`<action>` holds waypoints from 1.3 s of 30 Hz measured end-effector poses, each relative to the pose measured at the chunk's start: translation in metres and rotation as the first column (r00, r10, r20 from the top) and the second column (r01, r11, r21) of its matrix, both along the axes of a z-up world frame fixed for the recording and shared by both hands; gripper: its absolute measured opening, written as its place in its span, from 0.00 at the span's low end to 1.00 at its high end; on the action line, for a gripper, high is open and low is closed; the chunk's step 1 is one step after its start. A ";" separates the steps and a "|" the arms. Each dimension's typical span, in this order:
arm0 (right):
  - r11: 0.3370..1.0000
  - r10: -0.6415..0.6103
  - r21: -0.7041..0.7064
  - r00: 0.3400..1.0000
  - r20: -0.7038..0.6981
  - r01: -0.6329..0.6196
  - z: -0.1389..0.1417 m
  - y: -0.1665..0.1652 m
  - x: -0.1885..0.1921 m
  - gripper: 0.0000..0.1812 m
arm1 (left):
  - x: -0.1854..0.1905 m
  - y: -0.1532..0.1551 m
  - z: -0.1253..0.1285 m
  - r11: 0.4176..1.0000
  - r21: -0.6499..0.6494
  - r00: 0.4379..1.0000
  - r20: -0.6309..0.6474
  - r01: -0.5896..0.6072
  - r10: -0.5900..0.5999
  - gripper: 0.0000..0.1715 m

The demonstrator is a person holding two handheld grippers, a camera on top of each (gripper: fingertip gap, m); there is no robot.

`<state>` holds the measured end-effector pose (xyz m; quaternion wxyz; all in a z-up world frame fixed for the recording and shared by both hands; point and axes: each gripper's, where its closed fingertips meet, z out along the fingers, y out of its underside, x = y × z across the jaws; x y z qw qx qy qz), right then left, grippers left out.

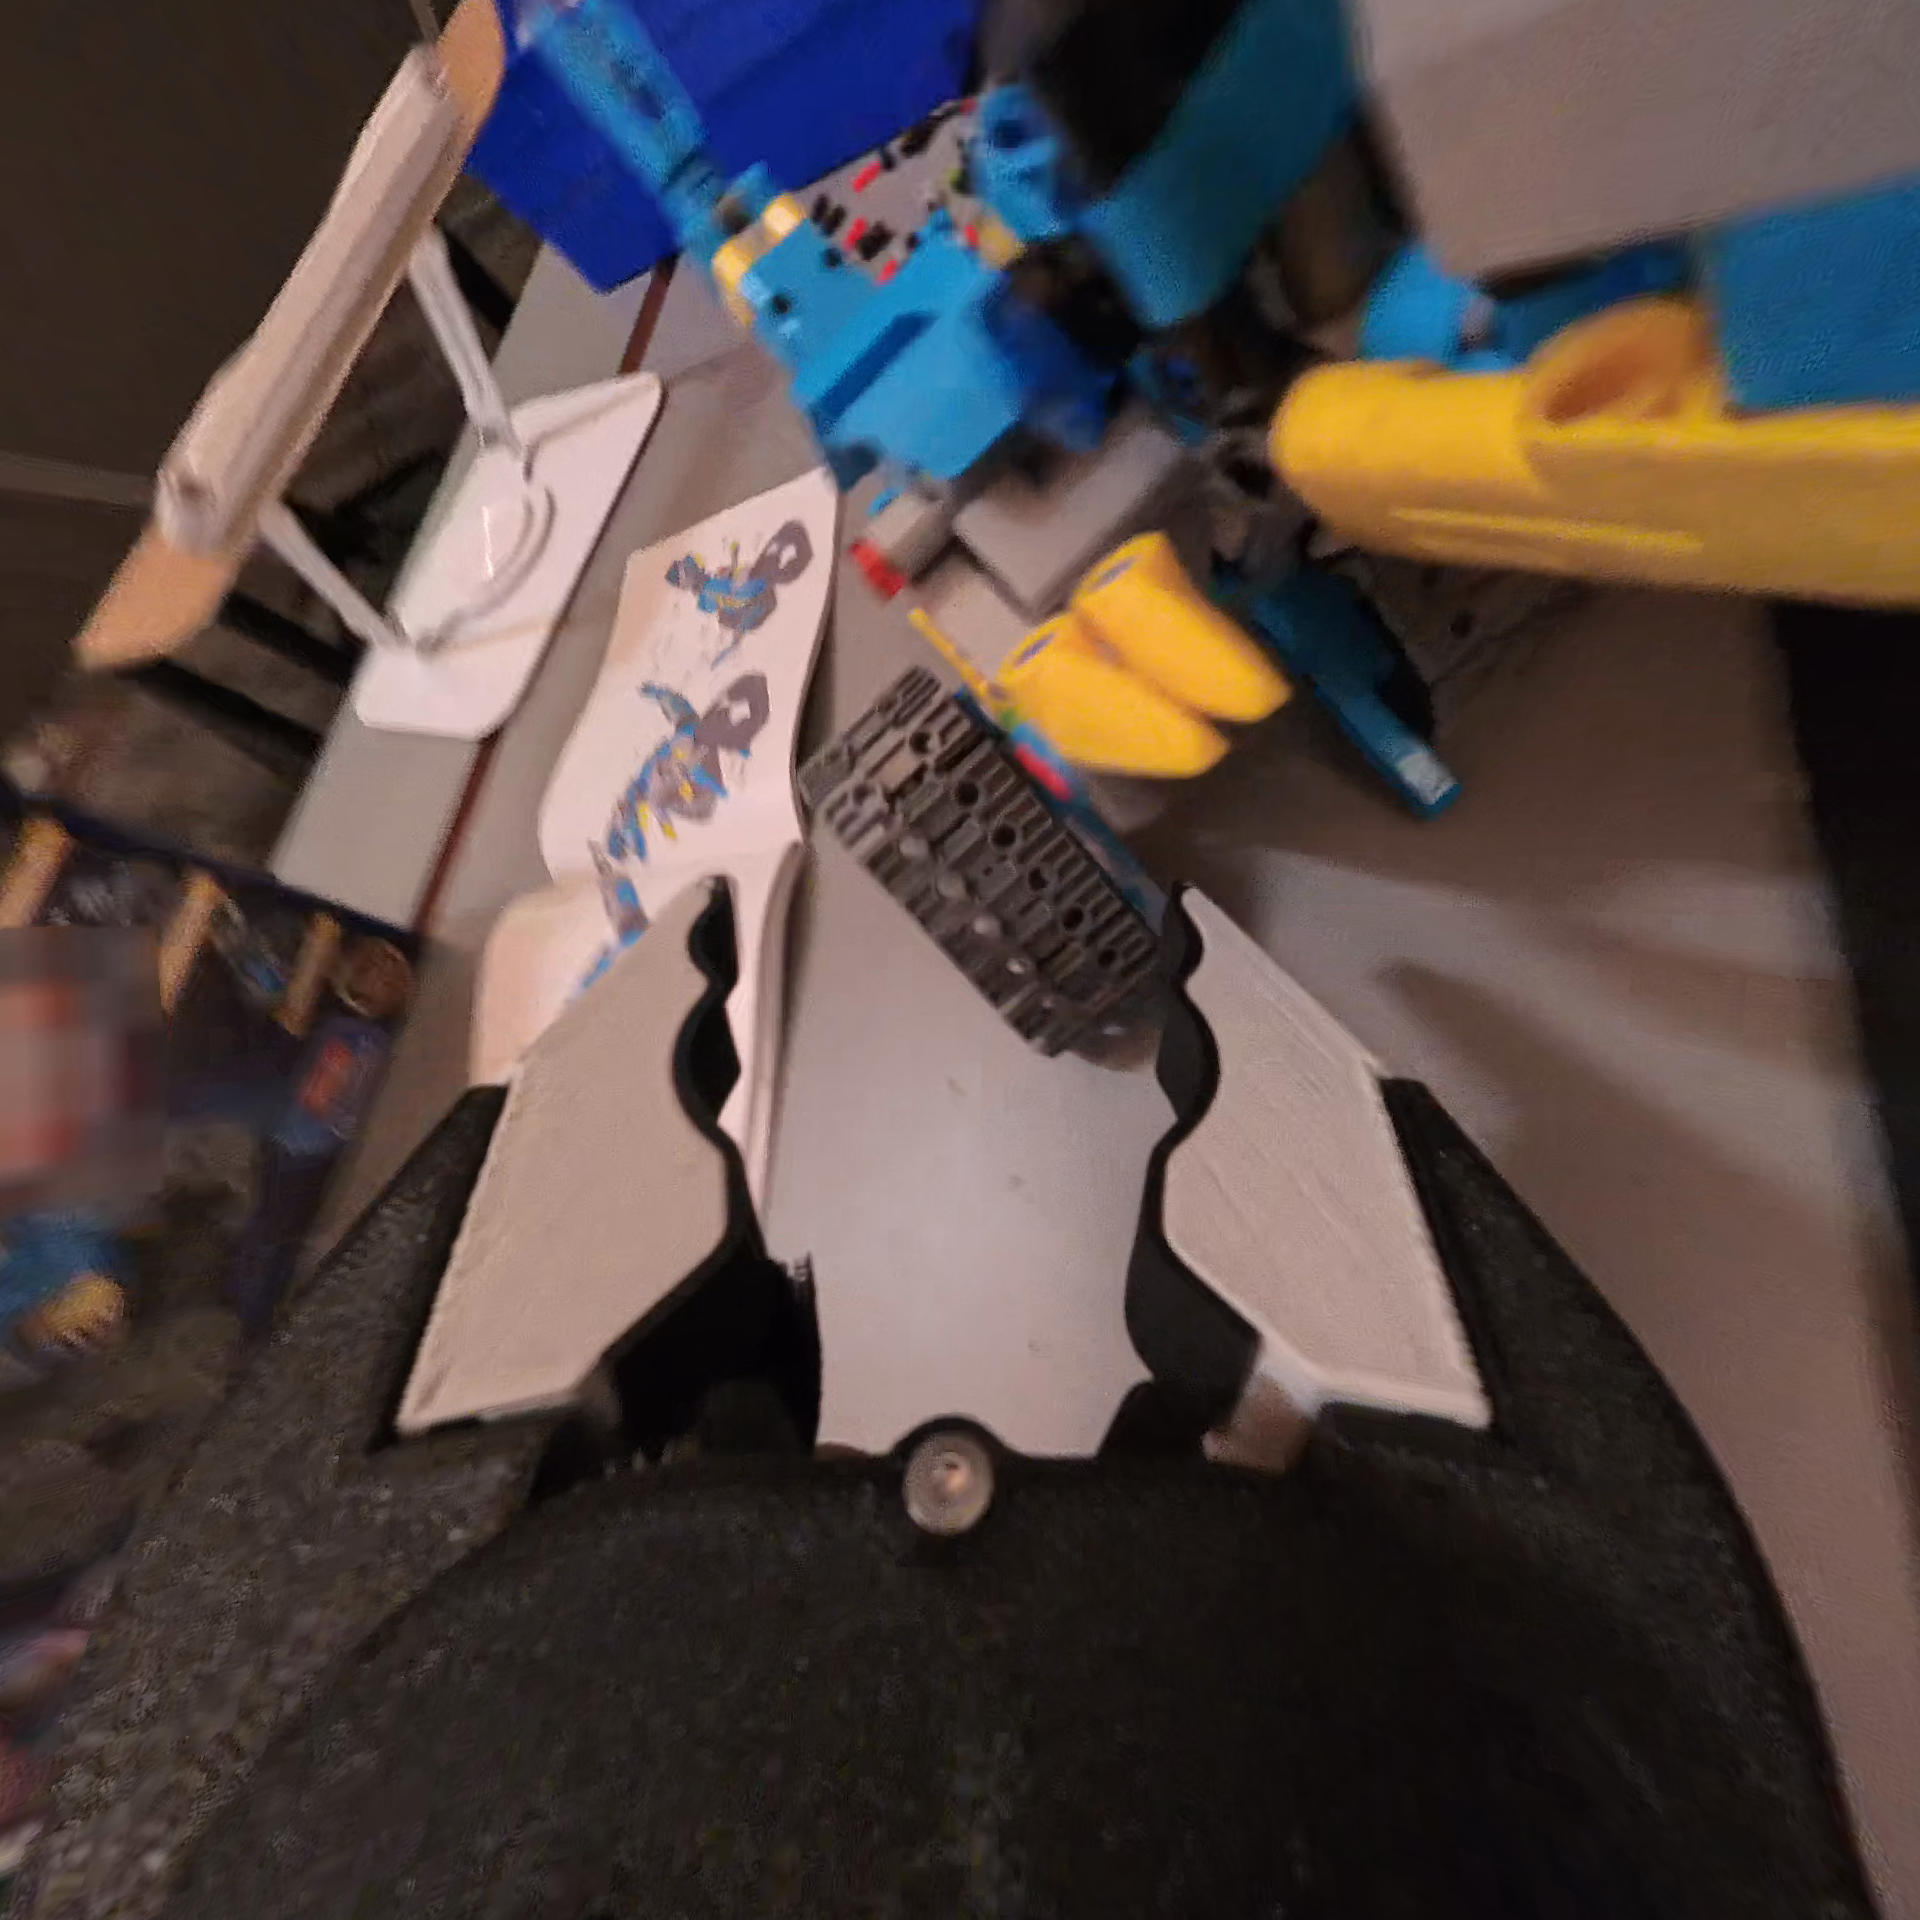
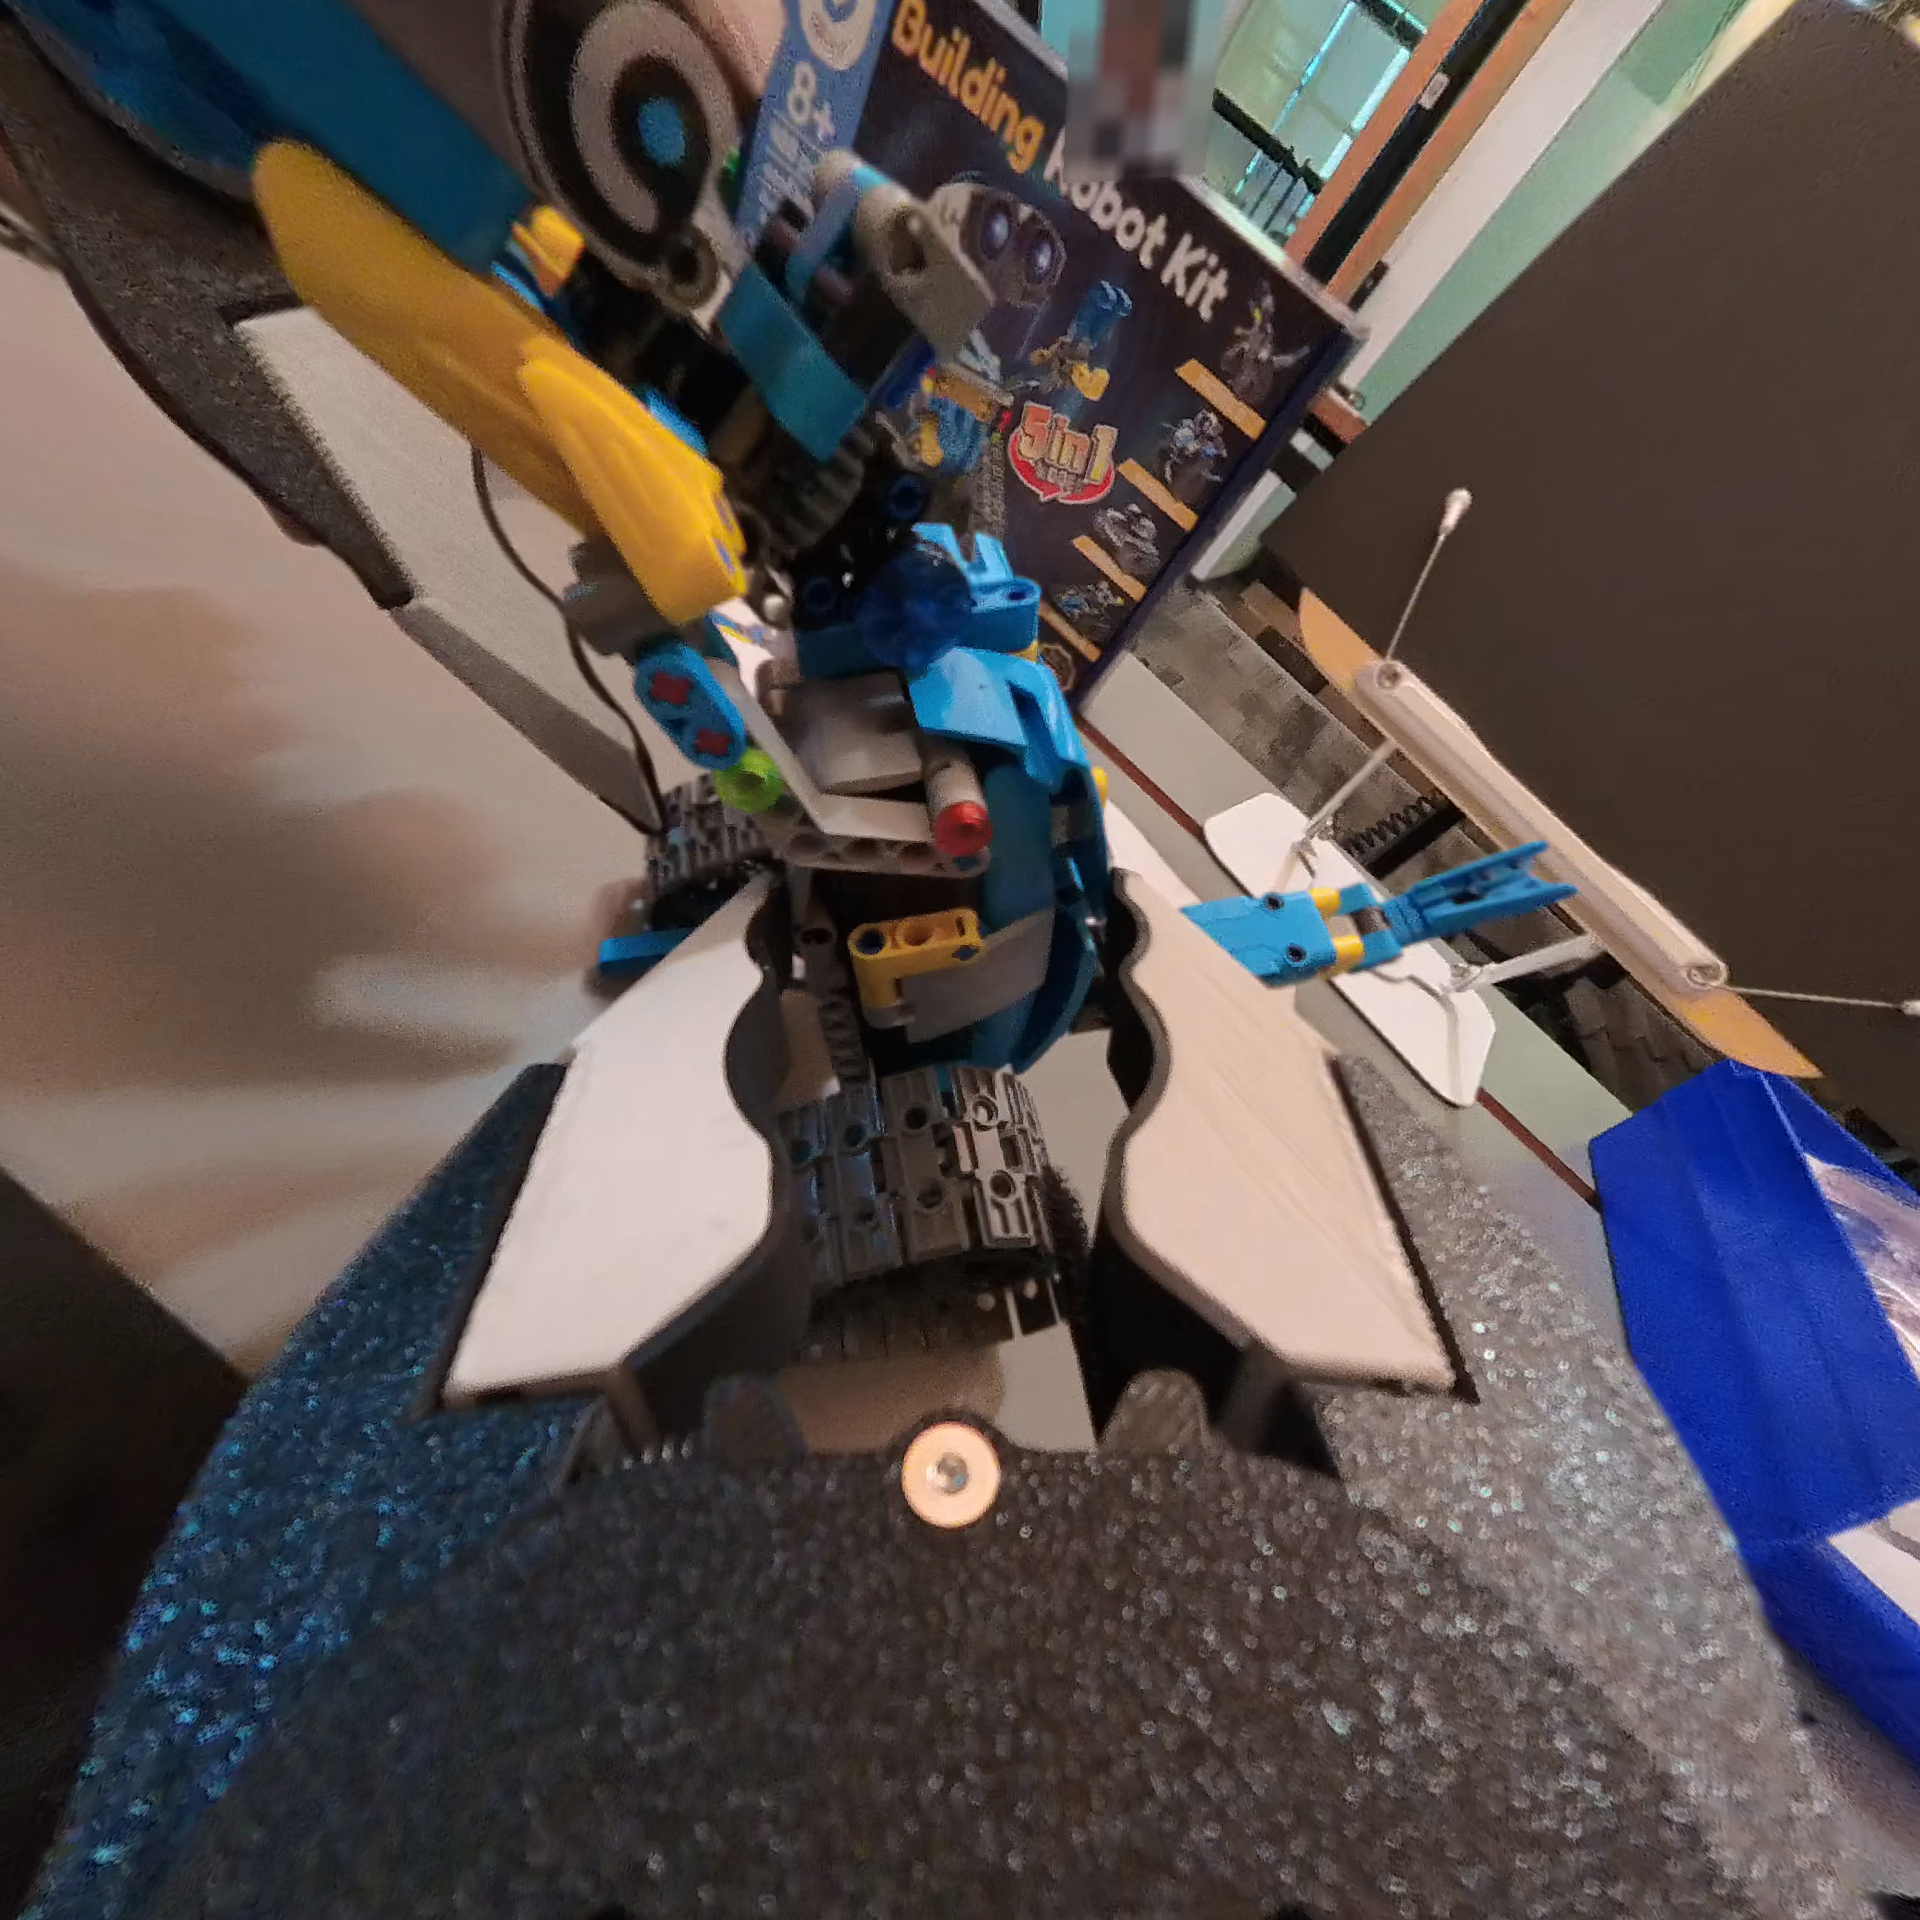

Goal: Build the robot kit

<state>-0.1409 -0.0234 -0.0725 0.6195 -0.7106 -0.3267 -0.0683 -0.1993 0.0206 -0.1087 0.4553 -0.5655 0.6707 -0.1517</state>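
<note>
The left gripper (image 1: 951, 925) has its white fingers (image 1: 613, 1143) spread wide over bare grey table (image 1: 935, 1195), holding nothing; just past the right fingertip lies a dark grey toothed track piece (image 1: 977, 873), close to that finger, though the blur hides whether they touch. Beside the left fingertip an open instruction booklet (image 1: 707, 707) with printed build pictures lies flat on the table, and beyond it stands the white base of a small stand (image 1: 520, 561). Farther out are two yellow cylinders (image 1: 1132, 665) side by side, a blue and grey brick-built robot model (image 1: 904, 312), a long yellow part (image 1: 1600, 478) and a blue bag (image 1: 665, 125), all badly blurred. The right gripper (image 2: 940, 914) has its fingers (image 2: 644, 1164) set on either side of the same robot model (image 2: 956, 810), its dark track (image 2: 925, 1184) lying between them low down; a gap shows beside each finger, so the model looks bracketed rather than pinched. A blue claw arm (image 2: 1371, 914) sticks out to the right of the model over the right finger. Behind stand the printed kit box (image 2: 1122, 364), the white stand (image 2: 1361, 987), and, at the right edge, the blue bag (image 2: 1766, 1299).
</note>
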 end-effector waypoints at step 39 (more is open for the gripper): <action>0.858 -0.224 -0.514 0.899 -0.377 -0.002 -0.068 0.119 0.143 0.25 | -0.096 0.060 -0.020 0.524 -0.588 0.490 0.236 -0.616 0.839 0.40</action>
